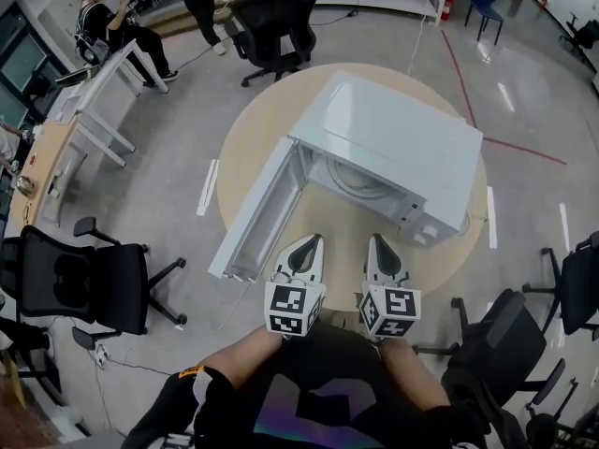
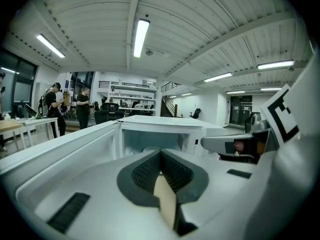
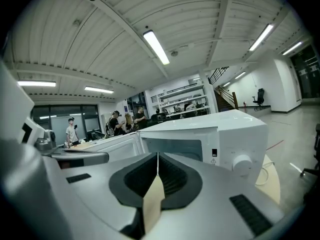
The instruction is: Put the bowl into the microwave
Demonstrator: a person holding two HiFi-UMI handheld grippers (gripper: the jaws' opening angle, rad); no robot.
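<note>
A white microwave stands on the round tan table with its door swung wide open to the left. Inside the cavity a round pale shape shows; I cannot tell whether it is the bowl or the turntable. My left gripper and right gripper sit side by side at the table's near edge, pointing at the opening. Both are shut with nothing between their jaws. In the left gripper view the jaws meet in front of the open cavity. In the right gripper view the jaws face the microwave's control side.
Black office chairs stand around the table: one at the left, one behind, one at the right. A desk runs along the left, with people standing near it at the far left.
</note>
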